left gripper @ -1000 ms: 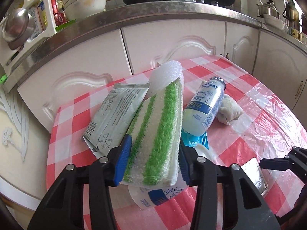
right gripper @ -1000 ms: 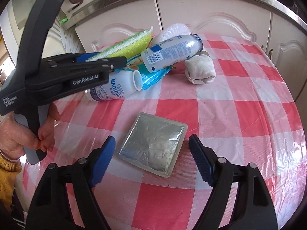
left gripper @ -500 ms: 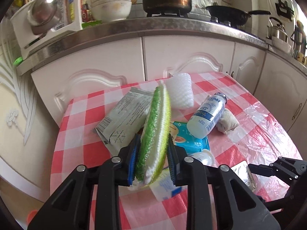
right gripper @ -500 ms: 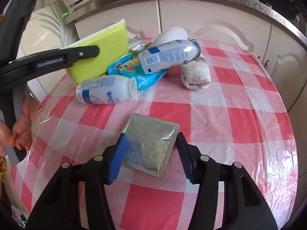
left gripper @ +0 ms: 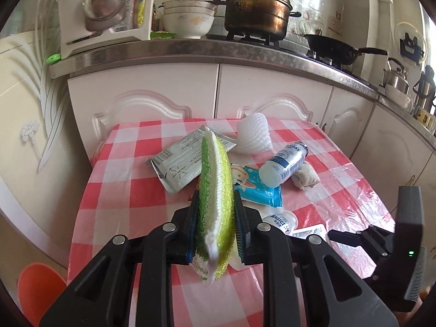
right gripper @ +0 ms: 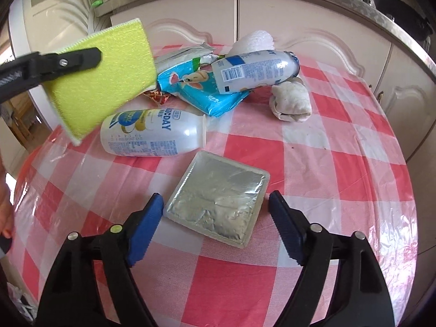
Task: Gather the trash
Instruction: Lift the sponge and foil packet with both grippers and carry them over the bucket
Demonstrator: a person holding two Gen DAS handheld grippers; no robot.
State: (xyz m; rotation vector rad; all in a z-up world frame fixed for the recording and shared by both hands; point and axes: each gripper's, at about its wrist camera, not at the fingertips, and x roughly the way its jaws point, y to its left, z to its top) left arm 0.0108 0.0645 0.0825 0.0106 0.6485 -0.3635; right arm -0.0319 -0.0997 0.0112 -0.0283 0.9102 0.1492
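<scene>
My left gripper (left gripper: 215, 218) is shut on a green and white striped sponge (left gripper: 215, 190) and holds it on edge above the table; the sponge's yellow face (right gripper: 100, 79) shows at the left of the right wrist view. My right gripper (right gripper: 216, 212) is open, its jaws either side of a flat silver foil packet (right gripper: 218, 204) lying on the red checked tablecloth (right gripper: 340, 163). Behind lie two white plastic bottles (right gripper: 152, 133) (right gripper: 256, 70), a blue snack wrapper (right gripper: 196, 87), a grey pouch (left gripper: 182, 163), a white foam net (left gripper: 253, 133) and a crumpled tissue (right gripper: 291, 103).
White kitchen cabinets (left gripper: 272, 90) stand just behind the table, with a steel counter holding a pot (left gripper: 256, 11), bowls and a pan. An orange stool (left gripper: 38, 288) sits low at the left of the table. The right gripper's body (left gripper: 395, 245) reaches in from the right.
My left gripper has lifted the sponge up and back from the pile. My right gripper's jaws have opened wider around the foil packet.
</scene>
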